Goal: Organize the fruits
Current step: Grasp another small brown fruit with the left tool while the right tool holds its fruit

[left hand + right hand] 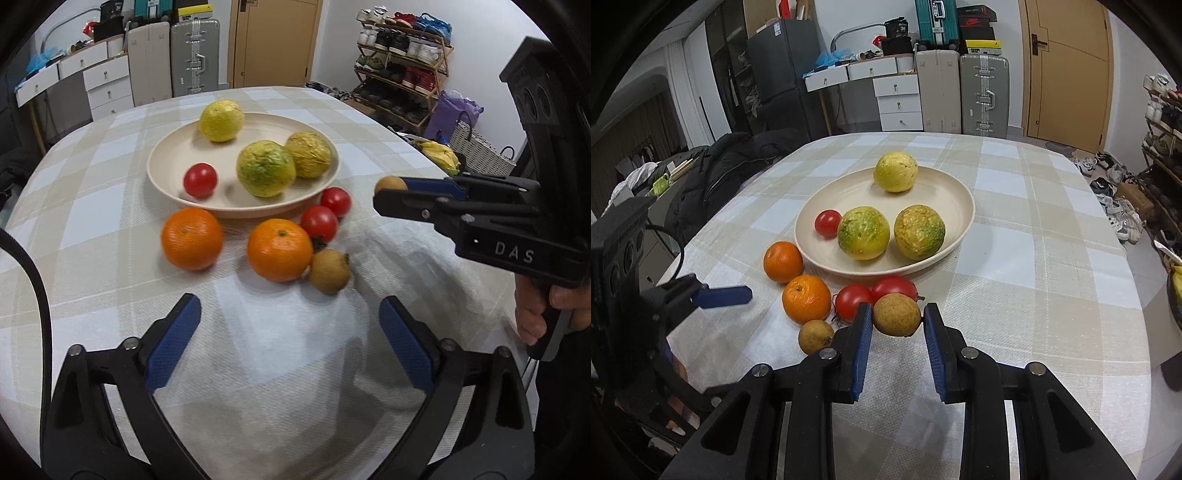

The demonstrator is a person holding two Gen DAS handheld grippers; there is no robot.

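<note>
A cream plate point(173, 147) point(953, 192) holds three yellow-green fruits and a small tomato point(200, 180) point(827, 222). On the cloth in front lie two oranges point(192, 238) point(279, 249), two tomatoes point(318, 223) point(335, 201) and a brown longan point(329, 271) point(815, 336). My right gripper point(897, 320) point(388, 190) is shut on a second brown longan point(897, 314) point(390, 183), held above the cloth to the right of the plate. My left gripper point(290, 314) is open and empty, low over the cloth in front of the oranges.
The checked tablecloth point(92, 206) covers a rounded table. Suitcases, drawers and a door stand behind it, a shoe rack point(402, 70) at the right. A dark jacket point(713, 177) lies off the table's left side.
</note>
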